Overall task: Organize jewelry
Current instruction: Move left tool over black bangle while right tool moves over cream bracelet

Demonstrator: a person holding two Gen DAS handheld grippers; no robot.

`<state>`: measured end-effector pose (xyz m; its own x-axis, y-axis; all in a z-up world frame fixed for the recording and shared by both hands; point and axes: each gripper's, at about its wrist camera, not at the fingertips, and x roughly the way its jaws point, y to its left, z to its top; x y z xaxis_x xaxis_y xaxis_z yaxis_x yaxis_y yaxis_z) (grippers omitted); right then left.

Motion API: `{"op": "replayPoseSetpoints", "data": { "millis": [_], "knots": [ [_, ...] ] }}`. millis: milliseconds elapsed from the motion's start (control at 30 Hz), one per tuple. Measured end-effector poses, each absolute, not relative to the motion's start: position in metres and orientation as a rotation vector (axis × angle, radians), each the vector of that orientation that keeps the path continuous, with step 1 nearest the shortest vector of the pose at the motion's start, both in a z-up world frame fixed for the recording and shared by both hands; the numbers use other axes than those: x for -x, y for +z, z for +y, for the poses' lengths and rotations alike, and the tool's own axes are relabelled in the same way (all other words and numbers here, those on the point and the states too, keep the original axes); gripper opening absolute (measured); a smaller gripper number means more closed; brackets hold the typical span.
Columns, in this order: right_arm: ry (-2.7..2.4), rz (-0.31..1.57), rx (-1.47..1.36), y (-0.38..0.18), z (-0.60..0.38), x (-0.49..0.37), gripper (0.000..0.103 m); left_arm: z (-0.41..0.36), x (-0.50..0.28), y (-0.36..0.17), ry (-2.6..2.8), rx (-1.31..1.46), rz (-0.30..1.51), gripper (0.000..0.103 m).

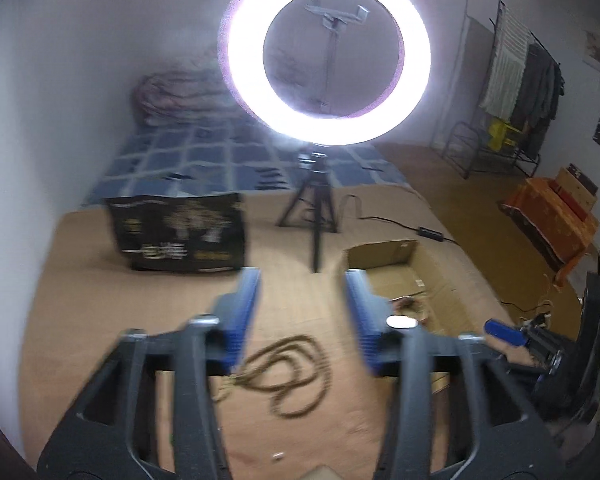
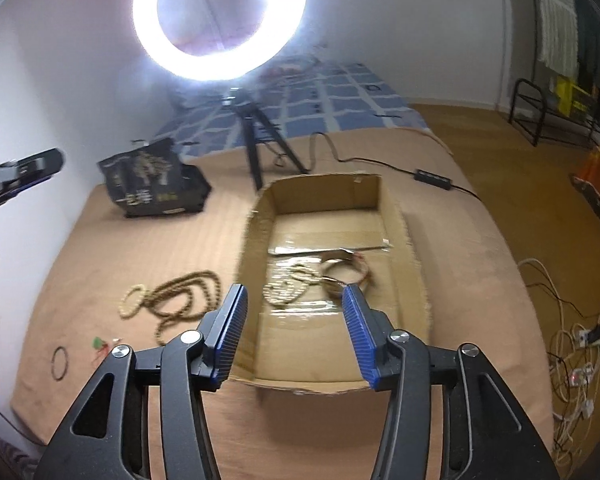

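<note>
Cardboard box [image 2: 396, 216] holds bead necklace [image 2: 286, 290], bangles [image 2: 348, 272]; both fingers spread, empty.

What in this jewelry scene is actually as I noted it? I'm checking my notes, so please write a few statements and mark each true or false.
1. The right tongs are open and hold nothing. True.
2. The cardboard box is empty. False: a pale bead strand and a bangle lie inside it.
3. A long brown bead necklace lies on the tan surface left of the box. True.
4. The left tongs are clamped on the necklace. False: they are open, nothing between them.
5. The ring light is switched off. False: it glows brightly.
6. A small dark ring lies outside the box. True.
</note>
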<state>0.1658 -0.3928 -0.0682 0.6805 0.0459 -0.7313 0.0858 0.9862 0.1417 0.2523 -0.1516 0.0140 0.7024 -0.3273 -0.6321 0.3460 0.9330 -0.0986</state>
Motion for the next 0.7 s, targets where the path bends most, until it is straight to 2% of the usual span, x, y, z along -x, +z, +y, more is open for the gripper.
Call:
{"op": "replayPoseSetpoints", "data": {
  "millis": [100,267,333,700],
  "knots": [
    [0.016,0.814,-0.169,-0.068,-0.377,-0.169,0.057,-0.113,-0.237,0.016,-0.315,-0.053,0.673,0.063],
    [0.085,0.827,-0.203,-0.073,-0.35,-0.179,0.059,-0.049,-0.207,0.003,-0.243,-0.047,0.702,0.063],
    [0.104,0.838,-0.205,-0.077,-0.337,-0.182,0.067,-0.031,-0.197,-0.004,-0.228,-0.043,0.716,0.063],
    [0.187,0.906,-0.074,-0.093,-0.273,-0.192,0.067,0.06,-0.168,-0.057,-0.096,-0.001,0.826,0.062]
  ]
}}
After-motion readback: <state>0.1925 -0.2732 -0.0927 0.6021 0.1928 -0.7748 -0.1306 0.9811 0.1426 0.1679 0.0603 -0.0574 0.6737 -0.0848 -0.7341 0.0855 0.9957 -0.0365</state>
